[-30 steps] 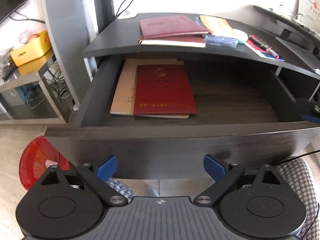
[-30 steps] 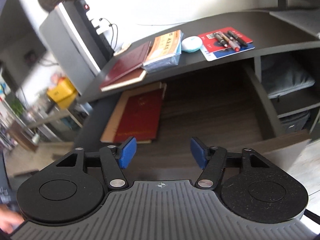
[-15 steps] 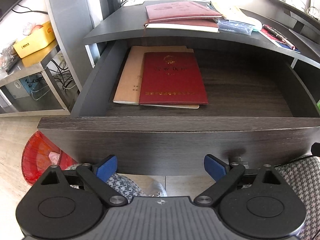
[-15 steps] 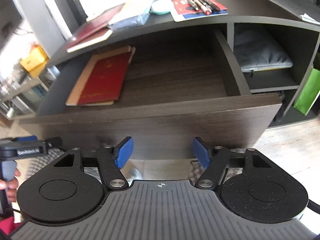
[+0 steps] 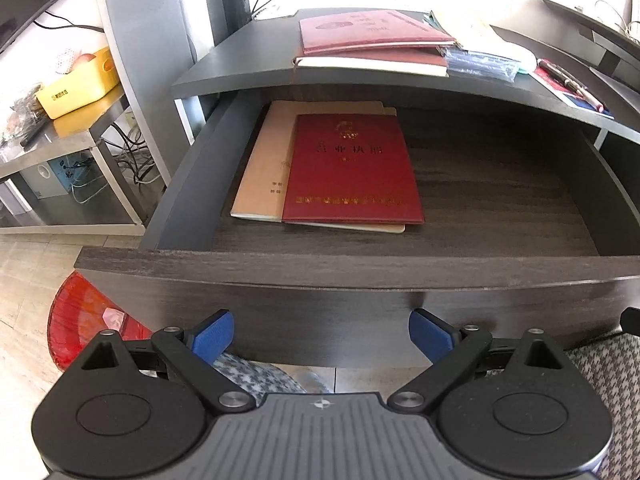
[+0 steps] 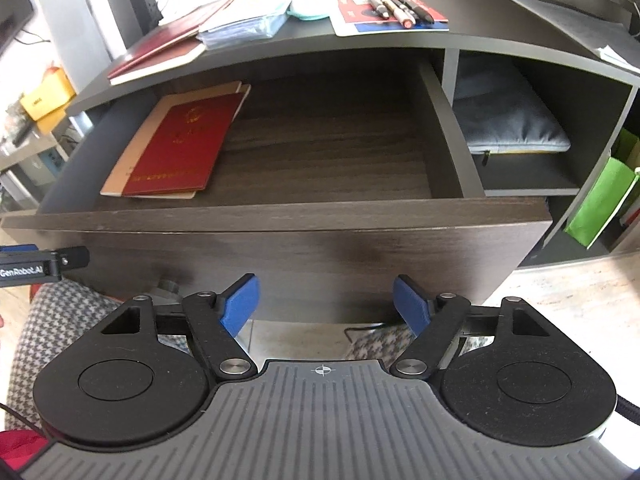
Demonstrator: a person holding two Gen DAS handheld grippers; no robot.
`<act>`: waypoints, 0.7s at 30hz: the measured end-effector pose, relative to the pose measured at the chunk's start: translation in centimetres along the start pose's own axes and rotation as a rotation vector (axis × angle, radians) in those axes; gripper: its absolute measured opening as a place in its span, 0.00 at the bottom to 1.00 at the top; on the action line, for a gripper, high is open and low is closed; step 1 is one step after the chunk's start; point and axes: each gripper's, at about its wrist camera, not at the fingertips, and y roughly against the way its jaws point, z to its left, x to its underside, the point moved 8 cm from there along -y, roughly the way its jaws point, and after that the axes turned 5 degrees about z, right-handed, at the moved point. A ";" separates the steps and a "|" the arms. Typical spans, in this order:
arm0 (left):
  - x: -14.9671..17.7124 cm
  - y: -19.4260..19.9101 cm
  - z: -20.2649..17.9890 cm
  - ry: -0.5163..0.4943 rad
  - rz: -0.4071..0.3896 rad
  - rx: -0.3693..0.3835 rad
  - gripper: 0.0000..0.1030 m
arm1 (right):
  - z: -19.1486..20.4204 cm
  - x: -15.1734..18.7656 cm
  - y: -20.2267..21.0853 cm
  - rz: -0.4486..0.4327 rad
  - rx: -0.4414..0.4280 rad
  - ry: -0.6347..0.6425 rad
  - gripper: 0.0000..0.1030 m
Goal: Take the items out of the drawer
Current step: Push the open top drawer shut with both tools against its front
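Down at 6 o'clock both the left gripper and right gripper wait wide open and empty, while the red book and tan folder lie at 10 o'clock inside the open drawer, not taken out yet.

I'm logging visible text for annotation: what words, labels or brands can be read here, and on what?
"GenRobot.AI": on the left gripper body, at the right wrist view's left edge.
Gold characters and emblem on the red booklet in the drawer: too blurred to read.
Print on the yellow box: too small.
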 end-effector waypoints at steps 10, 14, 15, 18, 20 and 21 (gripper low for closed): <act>-0.2 -0.5 0.0 0.020 0.009 0.006 0.93 | 0.1 -0.8 -1.5 -0.014 0.031 0.024 0.78; -0.4 -0.8 -0.1 0.024 0.004 0.004 0.93 | -0.3 -1.3 -1.9 -0.022 0.007 -0.025 0.78; -0.6 -0.9 -0.1 0.027 0.003 0.004 0.93 | -0.5 -1.5 -2.0 -0.026 0.003 -0.042 0.78; -1.1 -1.3 -0.2 0.033 0.002 0.007 0.93 | -0.7 -2.2 -2.4 -0.028 0.006 -0.052 0.78; -1.5 -1.7 -0.4 0.033 -0.003 0.009 0.93 | -0.7 -2.7 -2.7 -0.044 0.022 -0.044 0.78; -1.8 -1.9 -0.5 0.033 -0.006 0.010 0.93 | -0.7 -2.9 -2.8 -0.052 0.028 -0.038 0.78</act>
